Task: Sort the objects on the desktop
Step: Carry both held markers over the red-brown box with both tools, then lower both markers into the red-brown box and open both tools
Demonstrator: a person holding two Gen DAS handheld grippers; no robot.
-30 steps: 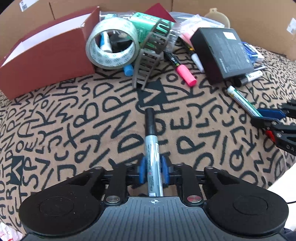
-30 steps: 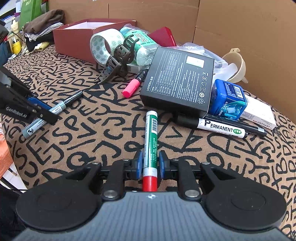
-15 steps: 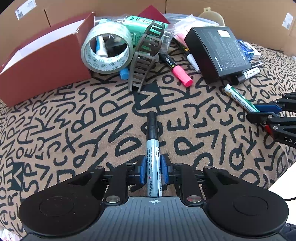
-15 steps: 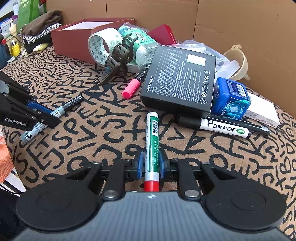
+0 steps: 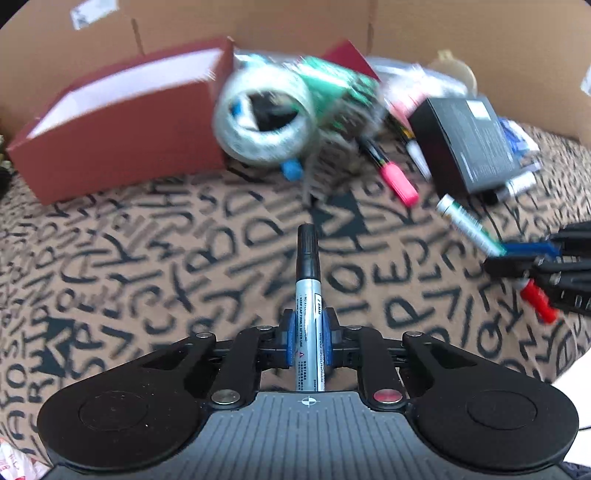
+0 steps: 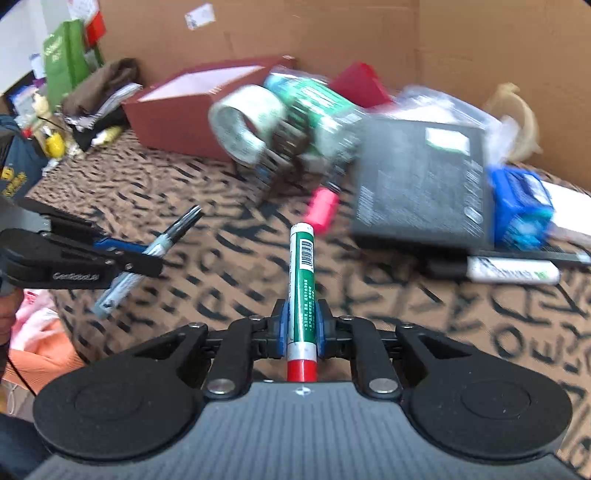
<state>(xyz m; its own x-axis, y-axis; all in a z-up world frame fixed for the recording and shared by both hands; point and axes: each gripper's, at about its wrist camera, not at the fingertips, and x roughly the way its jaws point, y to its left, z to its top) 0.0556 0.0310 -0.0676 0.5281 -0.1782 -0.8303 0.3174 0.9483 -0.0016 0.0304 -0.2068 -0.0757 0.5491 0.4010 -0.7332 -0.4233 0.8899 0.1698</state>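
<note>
A silver marker with a black cap [image 5: 308, 273] sticks out forward between the blue pads of my left gripper [image 5: 309, 328], whose jaws are closing on its barrel. It hangs a little above the letter-print cloth [image 5: 147, 258]. My right gripper [image 6: 301, 325] holds a green marker with a red end [image 6: 303, 273] the same way, its jaws still closing on it. Each gripper shows in the other's view: the right gripper [image 5: 506, 256] at the right edge, the left gripper [image 6: 147, 254] at the left with the silver marker [image 6: 173, 232].
An open red box [image 5: 122, 122] stands at the back left. Beside it are a tape roll [image 5: 266, 122], a pink highlighter [image 5: 399, 181] and a black box [image 5: 469, 144]. A blue box [image 6: 521, 206] and a white permanent marker [image 6: 513, 271] lie to the right. Cardboard walls [image 5: 443, 29] close the back.
Both grippers have risen with their markers, which now hang off the cloth. The left pads have drawn in tight on the silver marker. The background is now motion-blurred.
</note>
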